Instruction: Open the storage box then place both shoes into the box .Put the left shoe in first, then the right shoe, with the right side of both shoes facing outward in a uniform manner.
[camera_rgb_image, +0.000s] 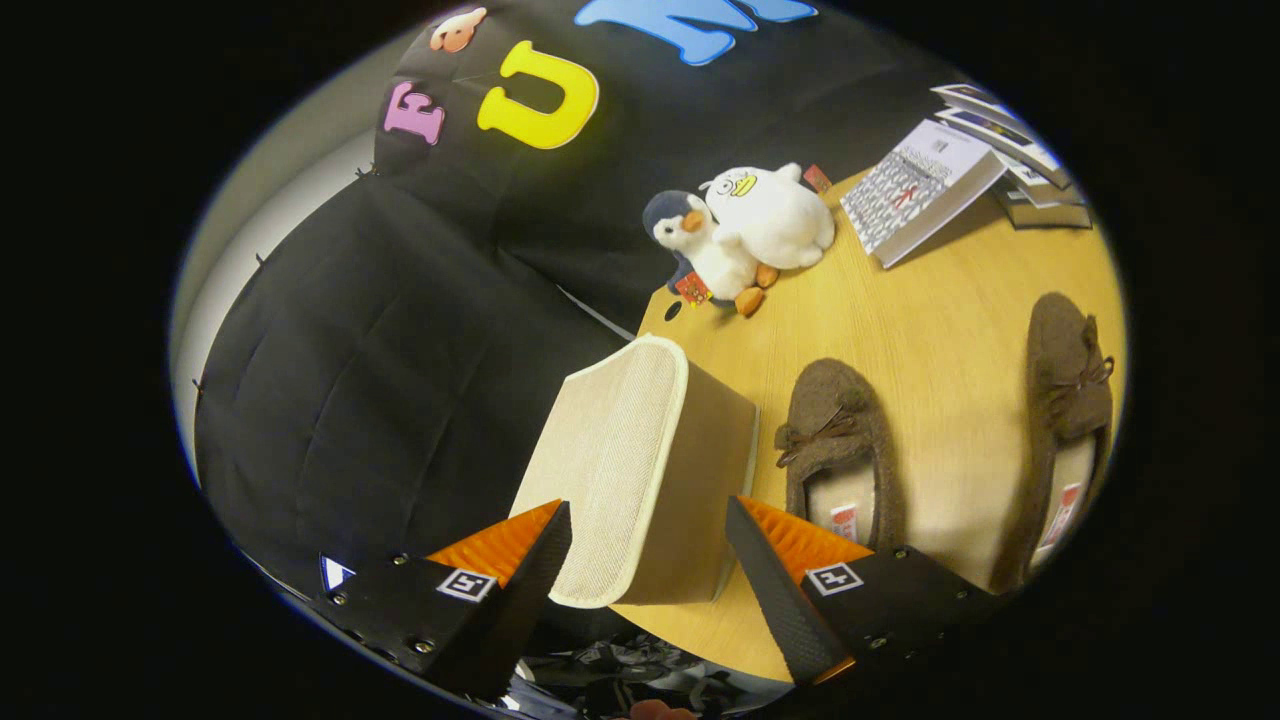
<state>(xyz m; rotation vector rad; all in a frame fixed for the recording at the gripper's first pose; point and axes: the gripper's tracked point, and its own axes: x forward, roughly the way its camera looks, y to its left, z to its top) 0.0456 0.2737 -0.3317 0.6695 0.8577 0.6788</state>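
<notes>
**Ana:** Gripper view, and the jaws are spread wide, gripping nothing. The gripper (648, 560) has the near end of the storage box (640, 470) sitting in the gap between its fingers, box just ahead of the tips.

**Ben:** Touching it?

**Ana:** Can't tell. The fingers flank the box's near corner, but no contact is plain. The box sits at the near edge of the wooden surface (930, 330), its woven cream panel turned toward the booth wall. Whether that panel is the lid, I can't say.

**Ben:** And the shoes?

**Ana:** Two brown fuzzy slippers, both out on the surface. The nearer shoe (835, 450) lies just beside the box, behind the right finger; the farther shoe (1068, 440) is well apart from it. Neither is in the box, so I'd judge the opening step is still the job.

**Ben:** Risks?

**Ana:** The box is light-looking and perched by the edge. A push rather than a clean pinch could slide or tip it off. A wide swing could also clip the nearer shoe.

**Ben:** Beyond that?

**Ana:** Two plush toys (745, 235) at the far corner, then some booklets (925, 185).
</notes>
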